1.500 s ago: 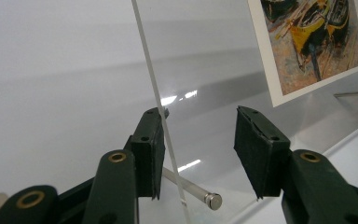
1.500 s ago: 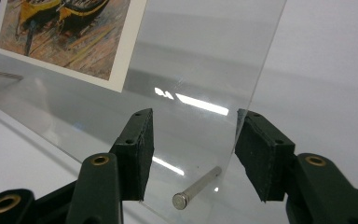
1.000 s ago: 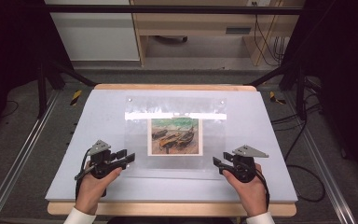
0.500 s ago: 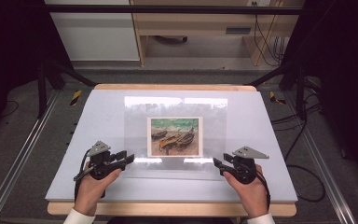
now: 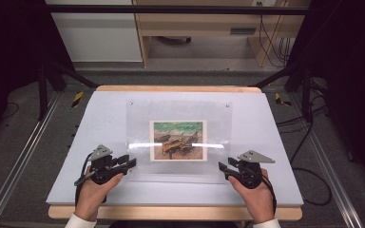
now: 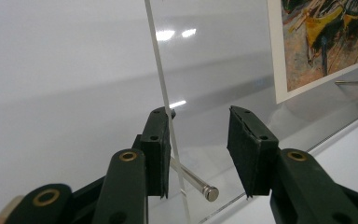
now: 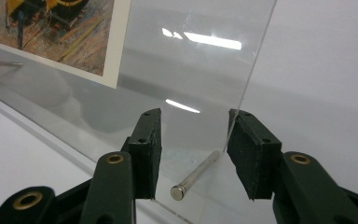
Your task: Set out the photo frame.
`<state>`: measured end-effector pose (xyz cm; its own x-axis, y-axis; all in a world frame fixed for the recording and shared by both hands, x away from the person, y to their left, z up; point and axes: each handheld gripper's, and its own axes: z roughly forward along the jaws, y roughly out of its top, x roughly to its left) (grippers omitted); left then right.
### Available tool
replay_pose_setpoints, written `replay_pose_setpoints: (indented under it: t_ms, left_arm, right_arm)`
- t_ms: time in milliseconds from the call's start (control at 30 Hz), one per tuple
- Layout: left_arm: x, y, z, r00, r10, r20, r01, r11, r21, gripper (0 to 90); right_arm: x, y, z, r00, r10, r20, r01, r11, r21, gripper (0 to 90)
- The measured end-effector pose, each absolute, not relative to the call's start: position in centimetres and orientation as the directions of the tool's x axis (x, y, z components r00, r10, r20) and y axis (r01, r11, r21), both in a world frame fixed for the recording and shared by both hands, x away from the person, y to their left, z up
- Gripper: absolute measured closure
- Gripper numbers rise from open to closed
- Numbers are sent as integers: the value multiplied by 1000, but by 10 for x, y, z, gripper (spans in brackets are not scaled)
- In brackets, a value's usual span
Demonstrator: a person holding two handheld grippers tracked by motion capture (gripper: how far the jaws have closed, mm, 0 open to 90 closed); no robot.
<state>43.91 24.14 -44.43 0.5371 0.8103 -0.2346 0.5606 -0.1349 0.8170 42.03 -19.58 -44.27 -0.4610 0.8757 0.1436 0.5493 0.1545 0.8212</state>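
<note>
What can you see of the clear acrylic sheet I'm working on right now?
The clear acrylic sheet is a transparent rectangle, glossy with light glare, raised at its near edge above a second clear panel lying flat on the white table. A painting print of boats shows in the middle. A metal pin stands at each near corner. The left gripper and right gripper straddle its side edges; their jaws have just been closing, not yet clamped.
</note>
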Motion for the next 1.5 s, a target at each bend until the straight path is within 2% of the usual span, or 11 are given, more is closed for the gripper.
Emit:
replay_pose_setpoints:
  t_ms: [1500]
  left_arm:
    - [424, 238, -446, 541, 824, -166, 548, -197, 813, 630]
  right_arm:
    - [409, -200, -447, -474, 869, 140, 550, 168, 818, 633]
